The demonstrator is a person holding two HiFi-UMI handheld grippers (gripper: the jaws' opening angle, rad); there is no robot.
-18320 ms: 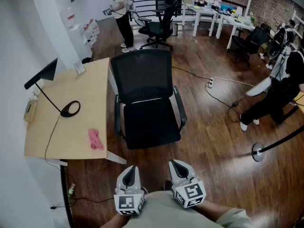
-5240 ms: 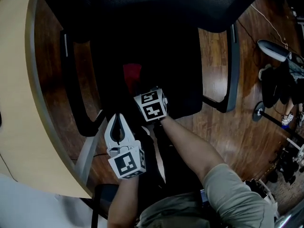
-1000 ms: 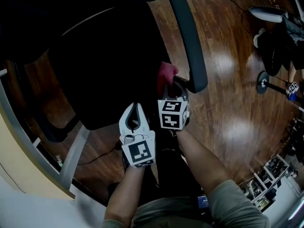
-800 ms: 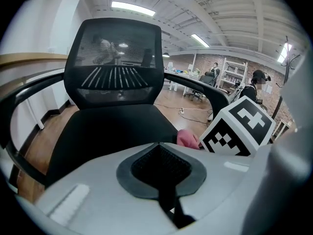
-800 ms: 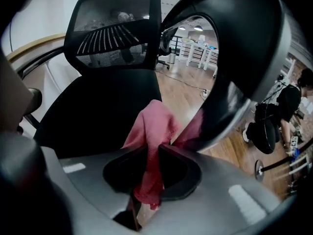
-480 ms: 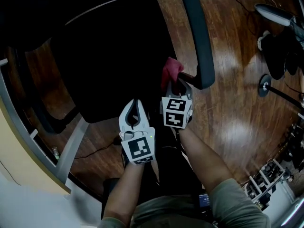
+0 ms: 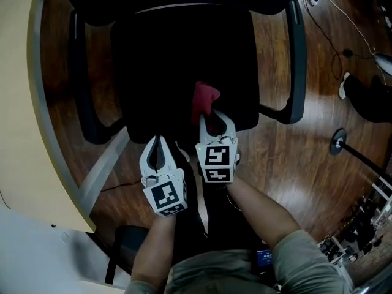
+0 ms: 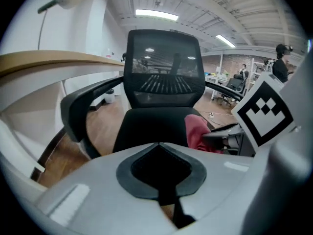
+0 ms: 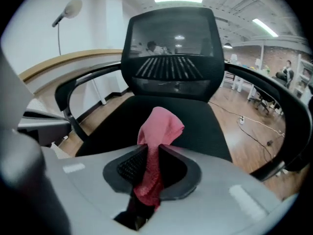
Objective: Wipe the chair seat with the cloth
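The black office chair seat (image 7: pixel 177 60) lies below me, its mesh back (image 9: pixel 172 58) facing the grippers. My right gripper (image 7: pixel 211 116) is shut on the pink cloth (image 7: pixel 204 98), which sticks out past the jaws over the seat's front edge. In the right gripper view the cloth (image 9: pixel 157 133) is pinched between the pads and bunches up above the seat (image 9: pixel 195 126). My left gripper (image 7: pixel 158 147) hangs just left of it, in front of the seat, jaws shut and empty. The left gripper view shows the cloth (image 8: pixel 198 131) at its right.
A light wooden desk (image 7: pixel 18 103) curves along the left, its grey leg (image 7: pixel 101 176) near the left gripper. Chair armrests (image 7: pixel 297 60) flank the seat. Wooden floor (image 7: pixel 318 133) spreads to the right with a cable and a stand base (image 7: pixel 338 143).
The right gripper has carried the cloth away from the right armrest to the seat's front middle. The view has swung so the chair sits squarely ahead.
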